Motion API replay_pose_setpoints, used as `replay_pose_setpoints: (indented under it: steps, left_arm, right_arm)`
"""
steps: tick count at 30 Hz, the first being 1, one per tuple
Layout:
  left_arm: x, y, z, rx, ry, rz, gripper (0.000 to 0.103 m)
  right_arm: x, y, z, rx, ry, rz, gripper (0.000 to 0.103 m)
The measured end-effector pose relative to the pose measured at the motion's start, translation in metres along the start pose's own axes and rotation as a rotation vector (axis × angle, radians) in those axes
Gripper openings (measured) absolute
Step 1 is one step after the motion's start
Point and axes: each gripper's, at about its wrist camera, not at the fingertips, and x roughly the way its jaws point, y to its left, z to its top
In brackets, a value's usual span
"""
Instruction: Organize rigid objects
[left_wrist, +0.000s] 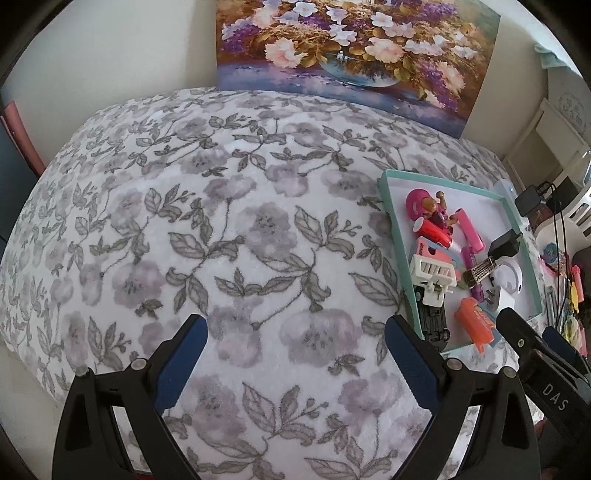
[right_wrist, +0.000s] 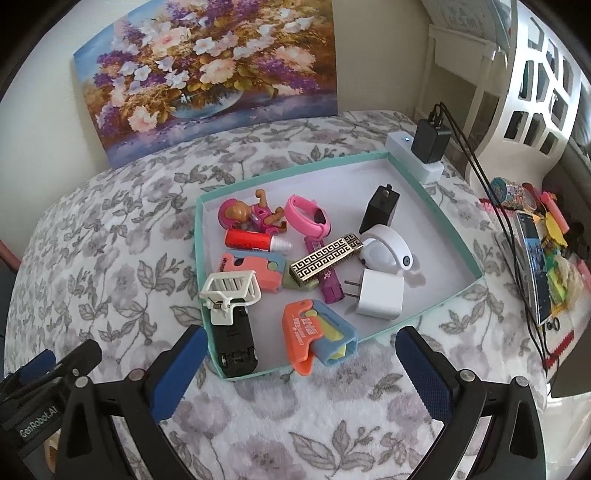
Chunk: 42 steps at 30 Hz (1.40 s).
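The tray (right_wrist: 439, 218) lies on the blanket (right_wrist: 110, 240), with the painting (right_wrist: 207, 74) far behind it. In the tray, the toy car (right_wrist: 234, 343) is near left and the charger (right_wrist: 380, 297) right of it.

A soft, fuzzy floral fleece blanket (right_wrist: 110, 258) covers the bed; the teal cardboard tray (right_wrist: 436, 206) looks matt, the white plastic plug adapter (right_wrist: 380, 297) smooth and glossy.

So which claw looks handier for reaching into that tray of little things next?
Probably the right claw: it is open and faces the teal tray head-on, the orange toy just ahead. The left claw, also open, points at bare blanket, the tray off to its side.
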Motion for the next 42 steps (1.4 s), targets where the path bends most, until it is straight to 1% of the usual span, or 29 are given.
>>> replay_pose_setpoints:
  steps: [4, 10, 15, 30, 42]
  left_arm:
    - [-0.0028, -0.0007, -0.0004, 0.010, -0.015, 0.028, 0.097]
    - [-0.0048, -0.0001, -0.0005, 0.018, -0.032, 0.046, 0.097]
    - [-0.0029, -0.0002, -0.0005, 0.017, -0.022, 0.049, 0.097]
    - [-0.0021, 0.0030, 0.0007, 0.010, -0.026, 0.075, 0.097]
    - [-0.0020, 0.0041, 0.0012, 0.005, -0.025, 0.080, 0.097]
  right_arm:
    - [-0.0007, 0.0021, 0.0001, -0.009, -0.004, -0.003, 0.103]
    - [-0.0010, 0.0028, 0.0001, -0.012, -0.005, -0.003, 0.103]
    - [-0.0007, 0.0021, 0.0001, -0.013, -0.005, -0.004, 0.103]
    - [0.0006, 0.0013, 0.0002, -0.014, 0.000, -0.003, 0.103]
    - [0.0031, 0.0002, -0.0009, -0.014, 0.009, -0.008, 0.103]
